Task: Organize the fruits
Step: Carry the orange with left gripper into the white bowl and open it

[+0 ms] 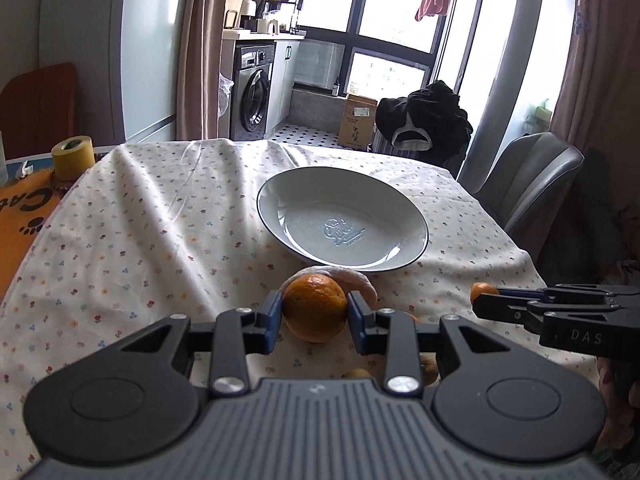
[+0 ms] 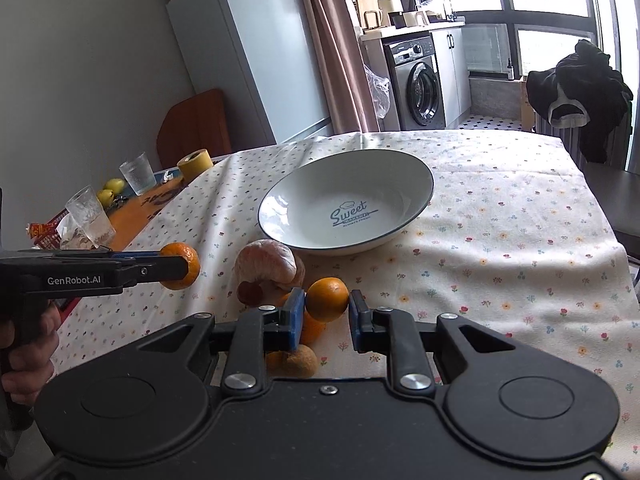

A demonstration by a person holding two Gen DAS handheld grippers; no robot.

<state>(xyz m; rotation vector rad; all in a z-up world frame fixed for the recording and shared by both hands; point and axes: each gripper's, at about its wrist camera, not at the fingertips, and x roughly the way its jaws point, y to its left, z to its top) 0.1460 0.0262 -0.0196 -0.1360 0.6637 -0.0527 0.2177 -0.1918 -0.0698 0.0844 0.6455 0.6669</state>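
Note:
My left gripper (image 1: 315, 310) is shut on an orange (image 1: 315, 307) and holds it above the cloth, short of the white plate (image 1: 280, 196). It shows from the side in the right wrist view (image 2: 180, 266). My right gripper (image 2: 325, 307) is shut on a smaller orange (image 2: 327, 299), also seen in the left wrist view (image 1: 482, 292). The plate (image 2: 408, 172) is empty. A peeled pale citrus (image 2: 266, 262) lies on the cloth near the plate's front edge. More small oranges (image 2: 298, 360) lie under my right gripper.
A floral cloth (image 2: 500, 220) covers the table. At the left are a yellow tape roll (image 2: 195, 162), two glasses (image 2: 90, 216), yellow fruits (image 2: 110, 192) and an orange mat. A grey chair (image 1: 532, 176) stands at the right edge.

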